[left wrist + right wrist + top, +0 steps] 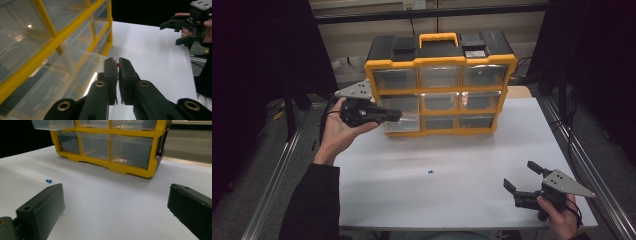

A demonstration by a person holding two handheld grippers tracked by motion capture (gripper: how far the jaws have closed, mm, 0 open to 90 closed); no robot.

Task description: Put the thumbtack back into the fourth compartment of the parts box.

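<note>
Left gripper, fingers pinching a red pushpin over the open drawer of the yellow organiser at the worktop's far edge; right gripper, fingers spread, near the right front corner.

Bare table lies open before the drawer cabinet.

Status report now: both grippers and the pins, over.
Left hand-held gripper shut on small red push pin over open clear drawer. Right hand-held gripper open. Blue push pin loose.

Black tongs with brass-ringed pivot screws, grey three-cornered top plates, and dark sleeves.
</note>
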